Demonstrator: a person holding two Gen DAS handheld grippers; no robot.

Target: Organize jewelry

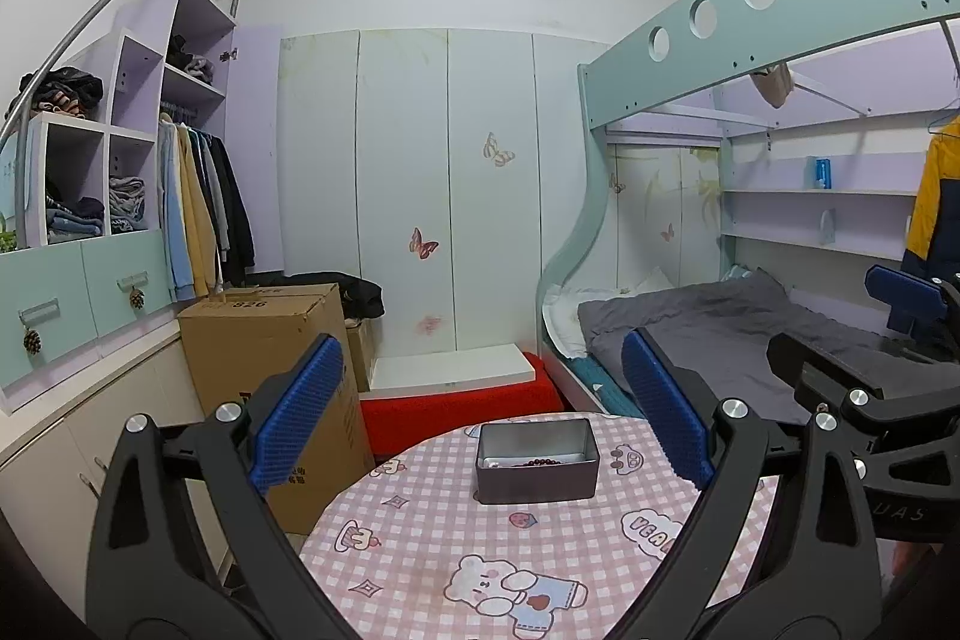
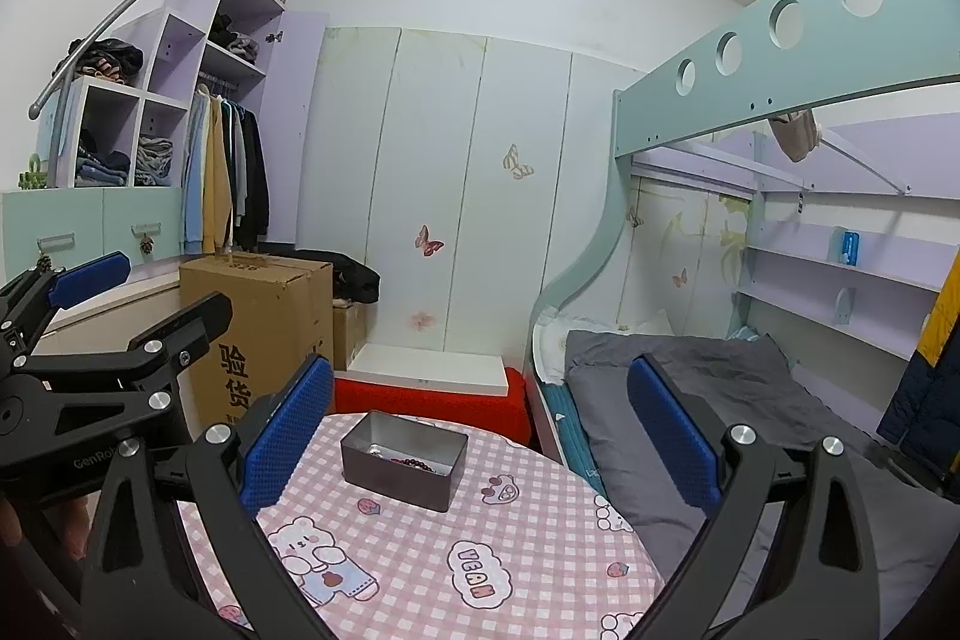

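A dark metal tin box (image 1: pixel 536 460) stands open on the round table with a pink checked cloth (image 1: pixel 456 538). A dark red bead bracelet (image 1: pixel 539 460) and something small and pale lie inside it. The box also shows in the right wrist view (image 2: pixel 403 457) with the beads (image 2: pixel 414 462) inside. My left gripper (image 1: pixel 480 418) is open and empty, held above the near side of the table, short of the box. My right gripper (image 2: pixel 480 430) is open and empty, to the right of the left one, also short of the box.
A cardboard box (image 1: pixel 264 340) stands left of the table, a red stool (image 1: pixel 456 406) behind it. A bed with a grey blanket (image 1: pixel 720 328) runs along the right. White wardrobe doors (image 1: pixel 444 184) fill the back wall. Shelves and hanging clothes (image 1: pixel 198 202) are at the left.
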